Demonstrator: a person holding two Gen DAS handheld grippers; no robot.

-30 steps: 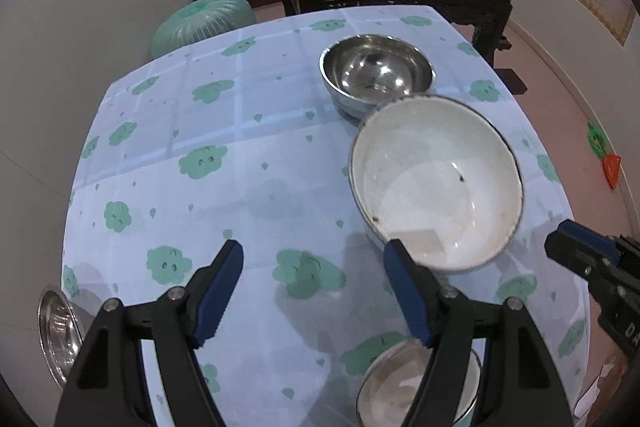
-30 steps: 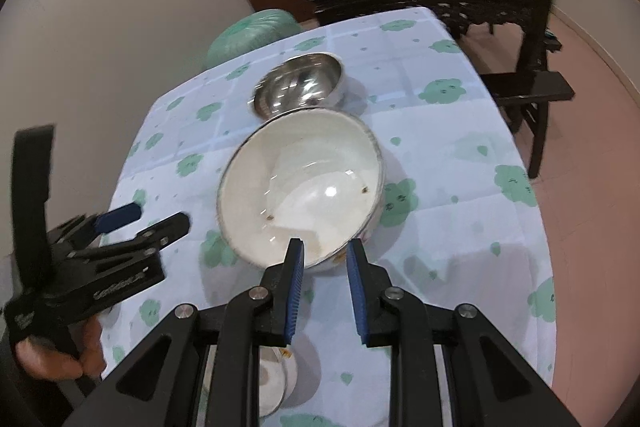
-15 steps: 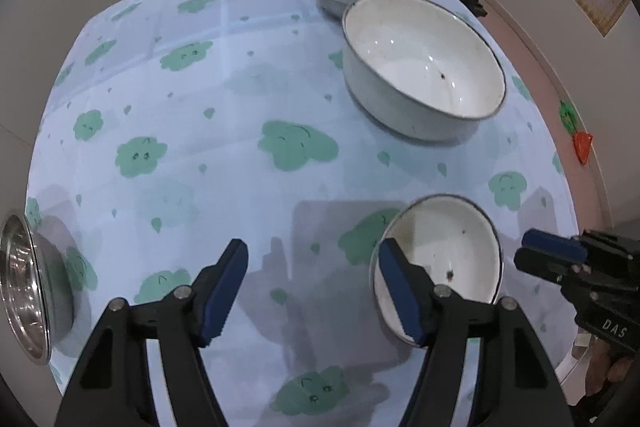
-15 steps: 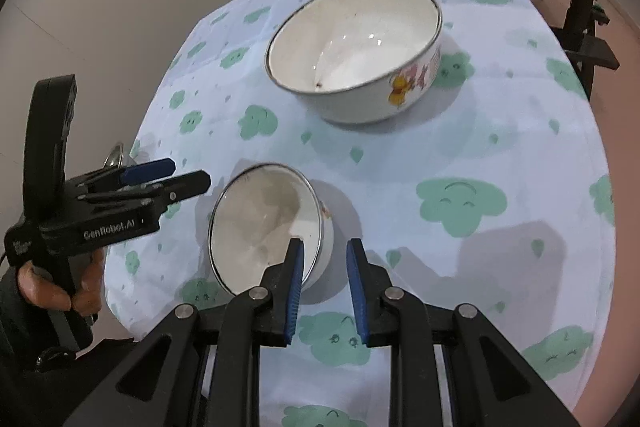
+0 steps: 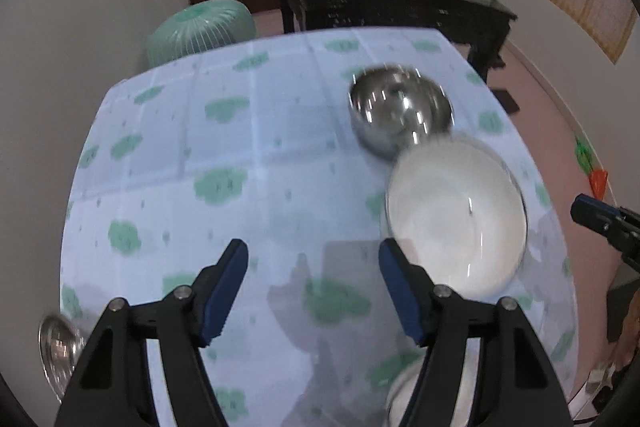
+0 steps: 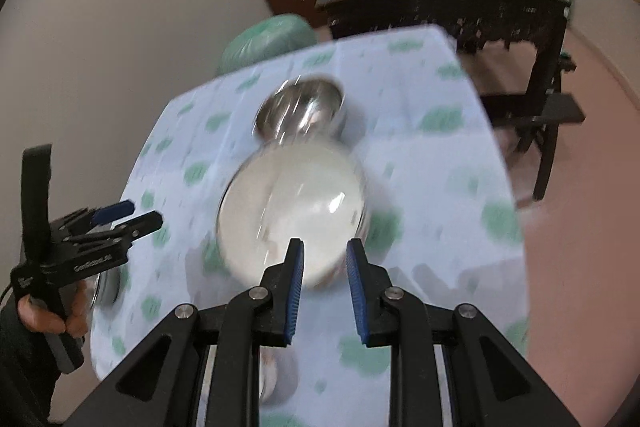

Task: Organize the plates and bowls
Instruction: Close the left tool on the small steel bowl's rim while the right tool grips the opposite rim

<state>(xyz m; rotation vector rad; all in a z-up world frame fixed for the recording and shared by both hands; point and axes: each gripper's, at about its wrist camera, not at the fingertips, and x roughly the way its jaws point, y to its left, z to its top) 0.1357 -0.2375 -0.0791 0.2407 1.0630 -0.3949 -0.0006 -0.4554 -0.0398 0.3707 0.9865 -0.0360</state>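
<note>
Above tablecloth, both hand-held grippers gape empty.

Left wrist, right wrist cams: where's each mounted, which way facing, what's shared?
Left wrist: on the left hand-held gripper, angled down at the table; own open fingers show, the right hand-held gripper at the edge.
Right wrist: on the right hand-held gripper, same tilt; the left one and a hand show.
Shared: white bowl, steel bowl.

Open side: the left part of the tablecloth is bare — lots of room to move there.
In the way: the big white bowl touches the steel bowl — no gap between them.
</note>
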